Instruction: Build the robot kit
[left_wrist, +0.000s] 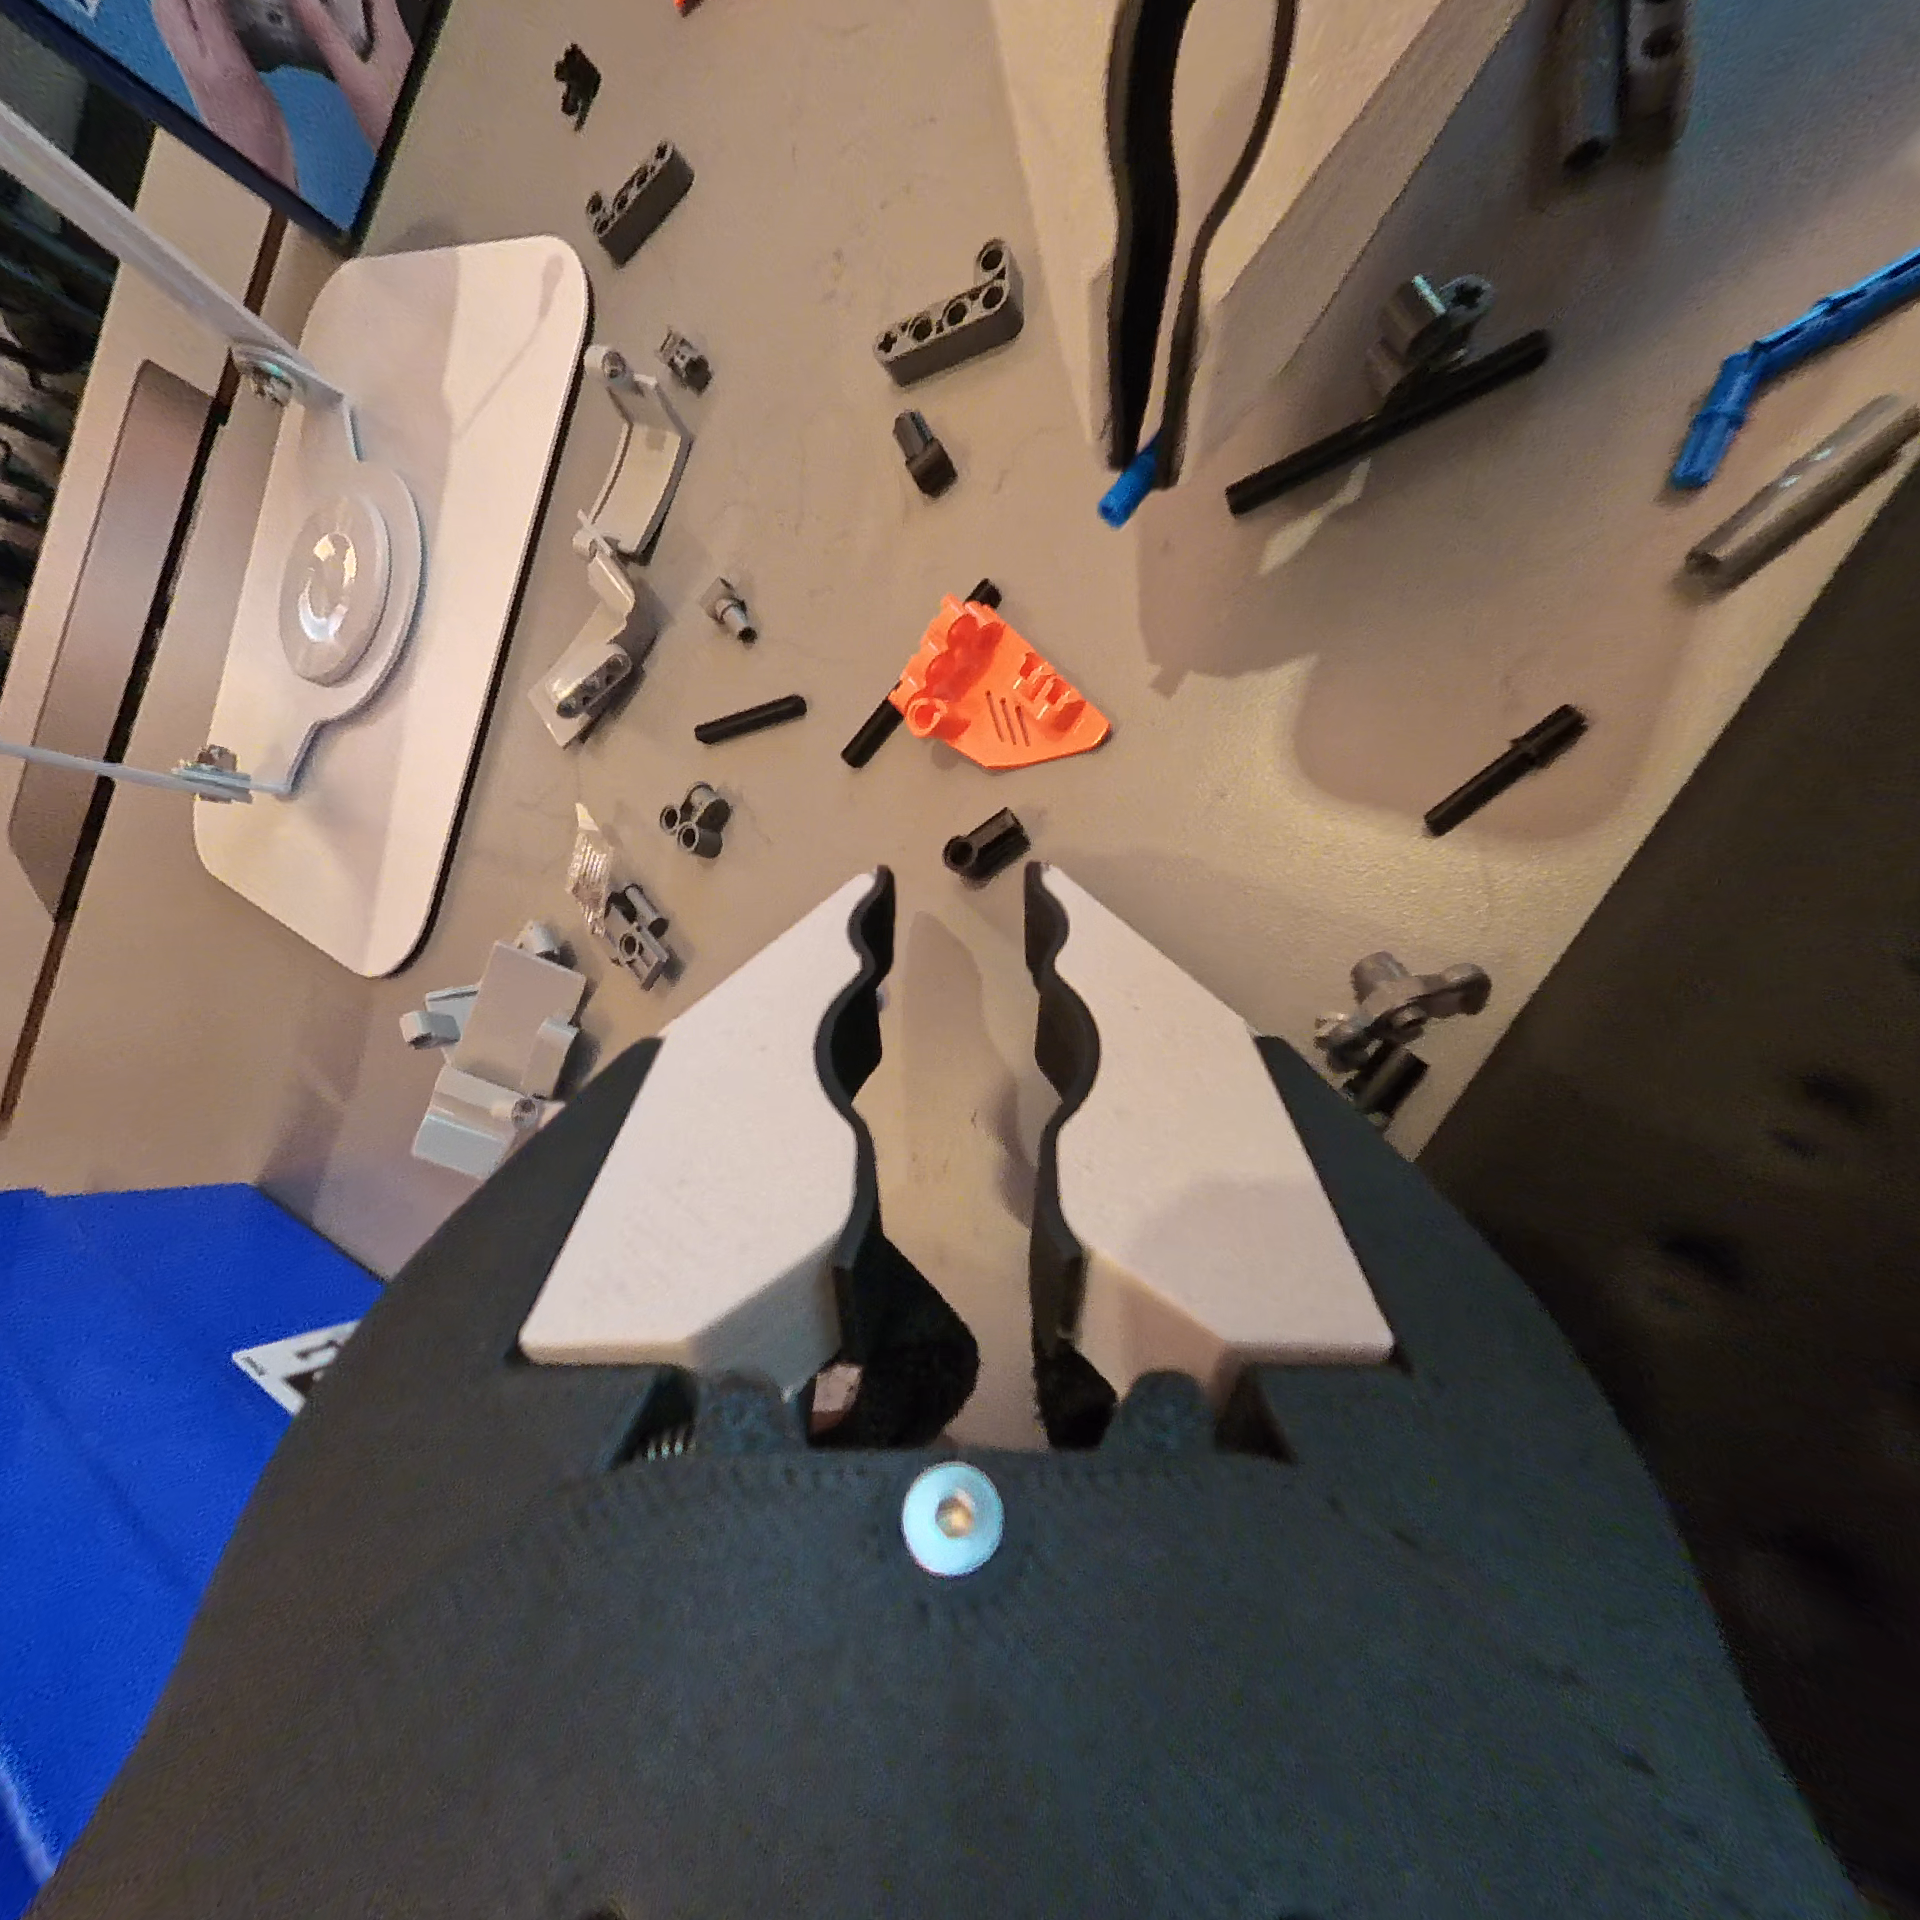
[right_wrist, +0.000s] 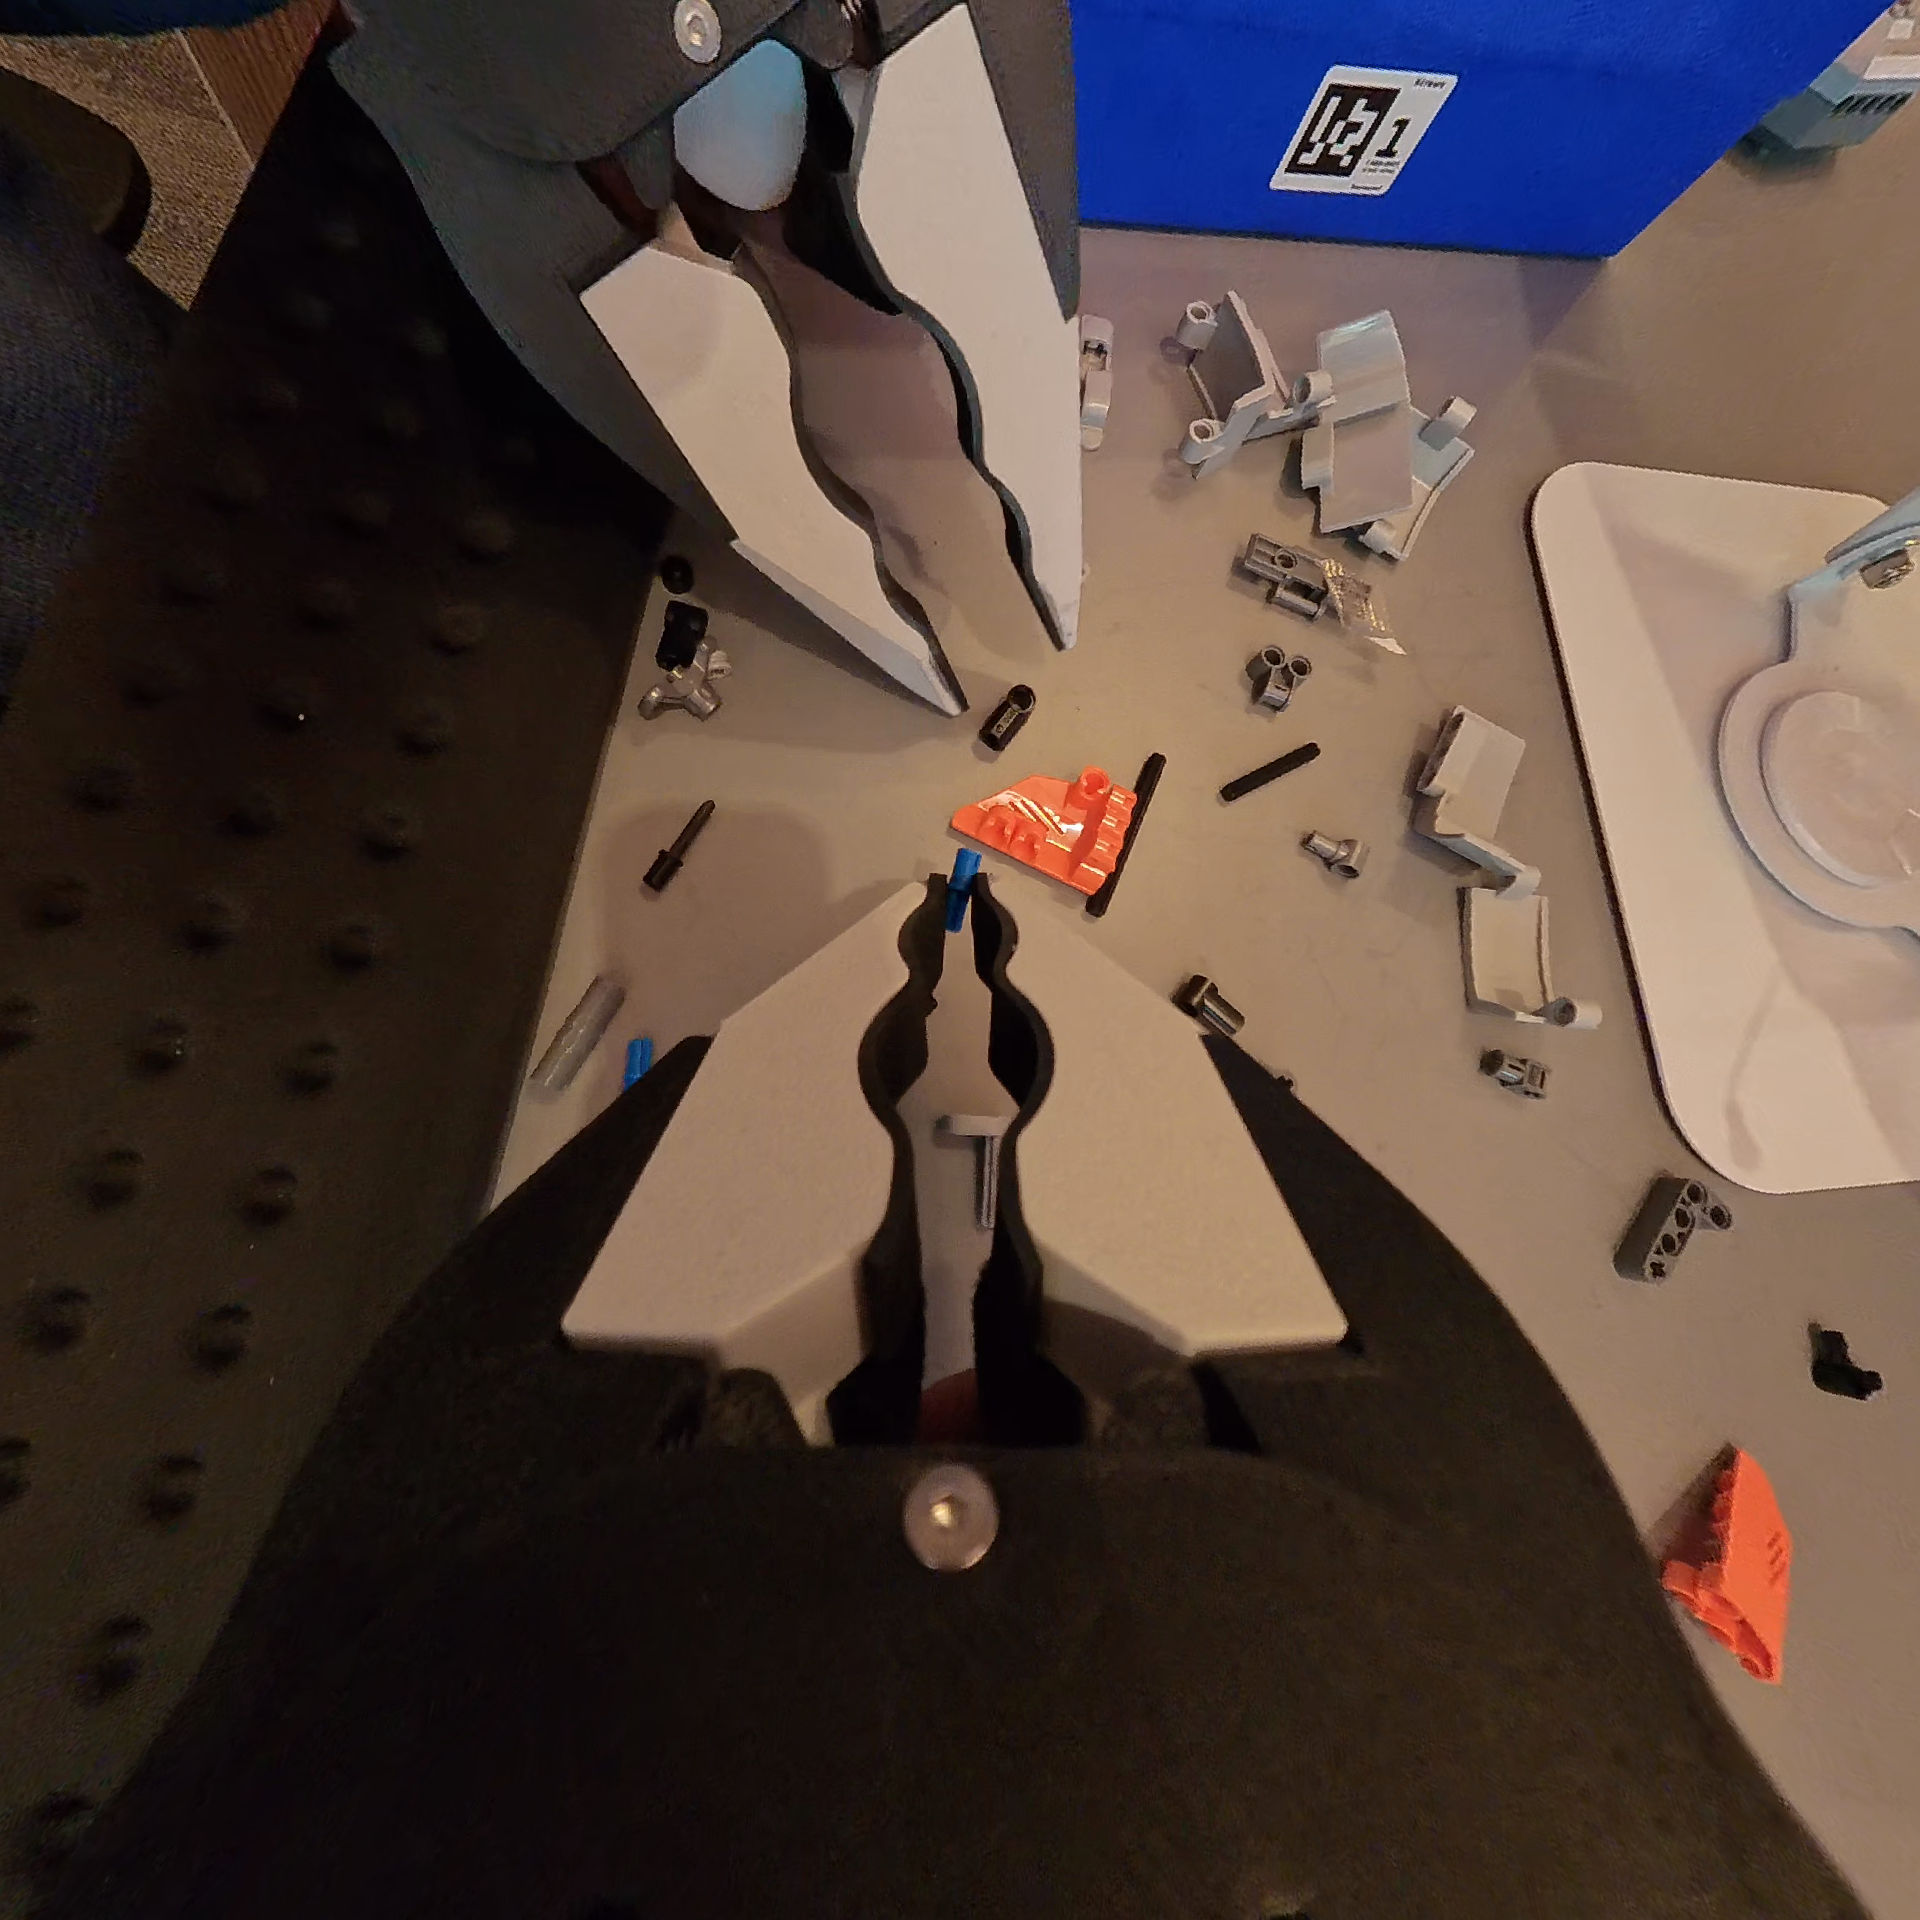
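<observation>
The right gripper (right_wrist: 958, 896) pinches a small blue pin (right_wrist: 961, 878) just beside the orange panel (right_wrist: 1049, 826), seemingly not yet joined, while the left gripper (left_wrist: 958, 883) hangs parted and empty above a black connector (left_wrist: 987, 844)

Small blue pin (right_wrist: 962, 883) upright, pinched in right claw (right_wrist: 958, 889) tips, just beside orange wedge panel (right_wrist: 1049, 828) flat on table.

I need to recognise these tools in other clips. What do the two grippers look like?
Both match: the left gripper and right gripper have a black, rough-textured body with one silver screw, pale grey wedge-shaped fingers and wavy black inner pads. No cables or sleeves show.
</observation>
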